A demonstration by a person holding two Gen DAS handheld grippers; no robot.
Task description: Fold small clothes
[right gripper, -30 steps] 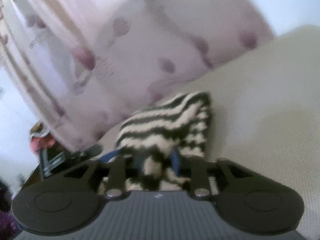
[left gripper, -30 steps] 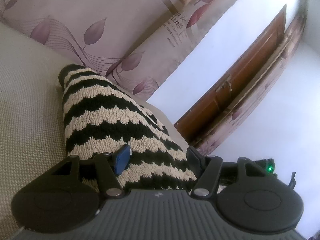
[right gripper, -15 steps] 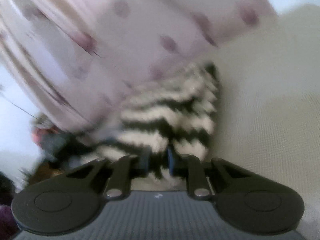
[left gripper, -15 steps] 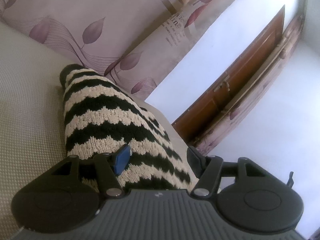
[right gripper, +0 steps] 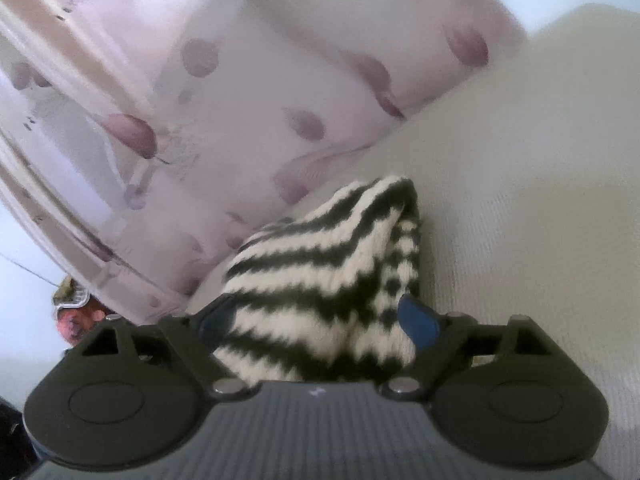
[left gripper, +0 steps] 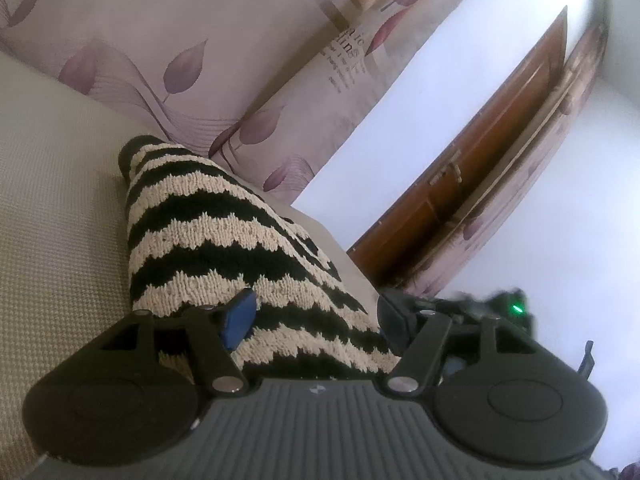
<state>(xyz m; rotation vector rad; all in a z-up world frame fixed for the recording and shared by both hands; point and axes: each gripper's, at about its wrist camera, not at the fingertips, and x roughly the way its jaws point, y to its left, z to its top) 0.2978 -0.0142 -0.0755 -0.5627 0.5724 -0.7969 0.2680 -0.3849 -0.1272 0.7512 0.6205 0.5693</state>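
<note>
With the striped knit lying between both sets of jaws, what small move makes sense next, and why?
Probably draw the right gripper back. Its jaws are opening, with the folded black-and-cream knit garment between them but not pinched, resting on the beige surface. The left gripper also straddles the knit with its jaws apart.

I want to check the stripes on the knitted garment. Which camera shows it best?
The left wrist view: the knitted garment is sharp there, its black and cream zigzag stripes running along the beige cushion. The right wrist view shows the same garment blurred, bunched into a short folded end.
</note>
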